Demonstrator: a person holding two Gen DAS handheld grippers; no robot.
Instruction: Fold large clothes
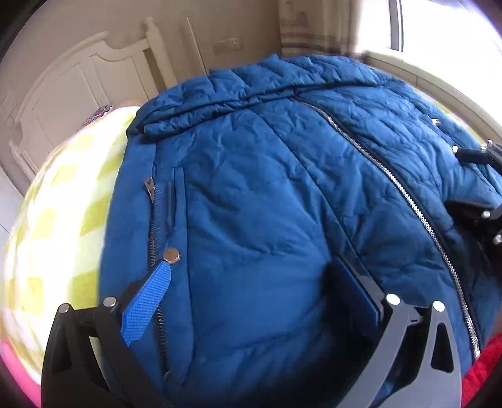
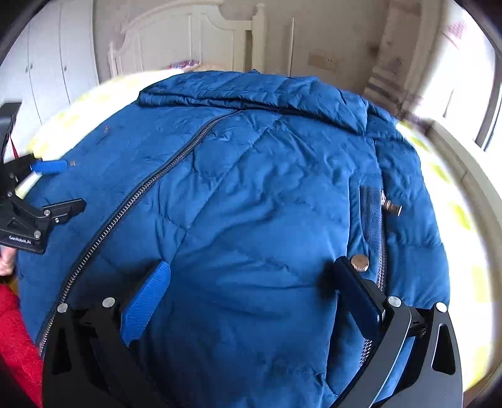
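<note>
Blue jacket (image 1: 251, 188): zipper axis runs away from both grippers.
Left gripper (image 1: 257, 282): spread wide, over left hem.
Right gripper (image 2: 251, 282): spread wide, opposite side.

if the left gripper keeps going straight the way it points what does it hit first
Most likely the blue jacket: the open left gripper points across its padded front, so fabric comes first. Depth is unclear; the collar lies beyond.

Bright daylight from the window (image 1: 445, 25) glares; fisheye edges blur.
</note>
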